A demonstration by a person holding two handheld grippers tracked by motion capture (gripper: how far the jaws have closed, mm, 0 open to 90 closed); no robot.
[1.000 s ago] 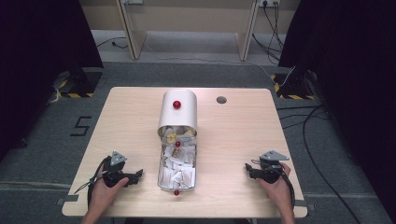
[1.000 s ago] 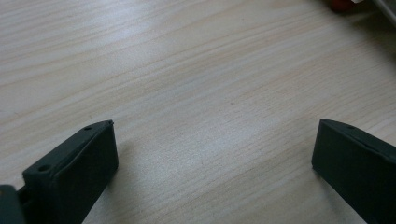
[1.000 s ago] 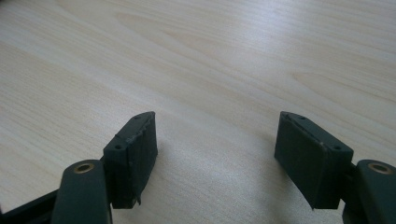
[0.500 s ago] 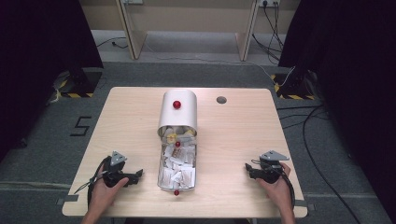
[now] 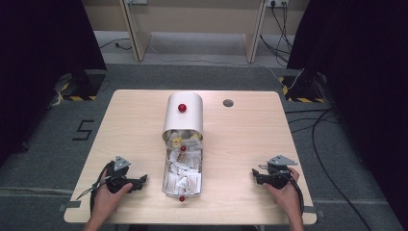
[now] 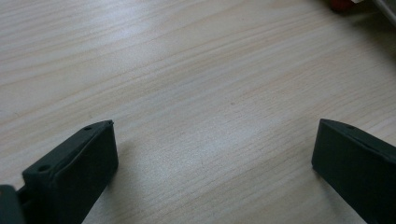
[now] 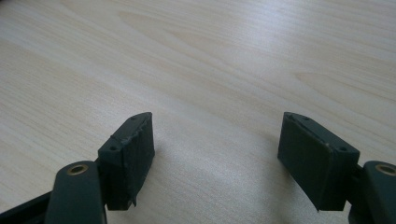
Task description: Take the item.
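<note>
A silver box (image 5: 183,166) with a rounded lid (image 5: 183,113) lies open in the middle of the wooden table (image 5: 240,139). Its lid carries a red knob (image 5: 182,107), and a second red knob (image 5: 182,198) sits at its near end. White paper packets (image 5: 182,173) fill the tray part. My left gripper (image 5: 142,180) rests on the table to the left of the box, open, with bare wood between its jaws (image 6: 210,140). My right gripper (image 5: 254,175) rests near the front right, also open over bare wood (image 7: 215,135).
A round grommet hole (image 5: 228,102) lies in the table's far right part. Black curtains hang on both sides. Cables (image 5: 317,130) run across the floor to the right, and wooden furniture legs (image 5: 134,33) stand behind the table.
</note>
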